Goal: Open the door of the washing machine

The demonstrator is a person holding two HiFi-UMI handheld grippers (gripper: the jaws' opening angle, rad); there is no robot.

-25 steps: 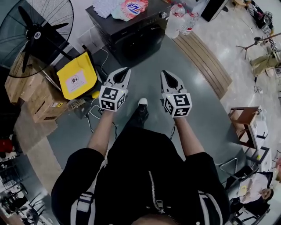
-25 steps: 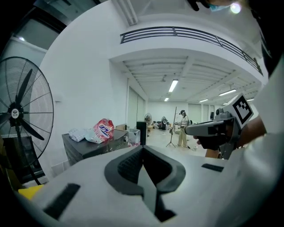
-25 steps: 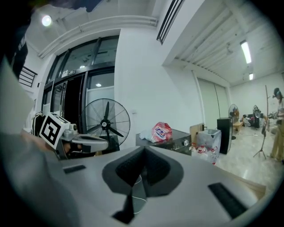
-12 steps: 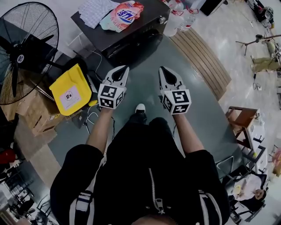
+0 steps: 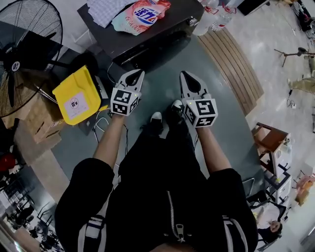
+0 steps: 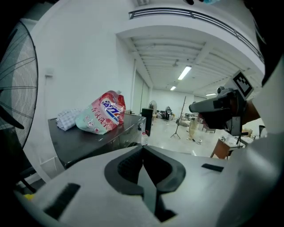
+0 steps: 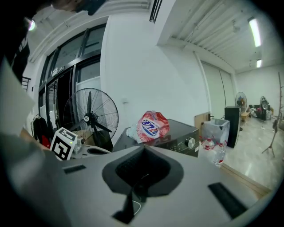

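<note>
The dark washing machine (image 5: 147, 37) stands ahead of me, front panel facing me, with a pink detergent bag (image 5: 141, 15) and a checked cloth (image 5: 103, 9) on its top. Its door is hidden in shadow. My left gripper (image 5: 139, 72) and right gripper (image 5: 182, 74) hang side by side in front of it, apart from it, both shut and empty. In the left gripper view the machine (image 6: 95, 142) lies beyond the closed tips (image 6: 143, 148). In the right gripper view its control knob (image 7: 191, 142) shows past the closed tips (image 7: 144, 148).
A yellow case (image 5: 76, 96) and loose cables (image 5: 101, 127) lie on the floor at the left. A big fan (image 5: 22, 39) and cardboard boxes (image 5: 32, 120) stand further left. Water bottles (image 5: 216, 15) and wooden boards (image 5: 236, 64) lie right of the machine. My feet (image 5: 165, 115) are just below the grippers.
I have stepped closer to the washing machine. Both grippers moved forward toward it and a little lower, still shut; the machine now looks larger and nearer.
</note>
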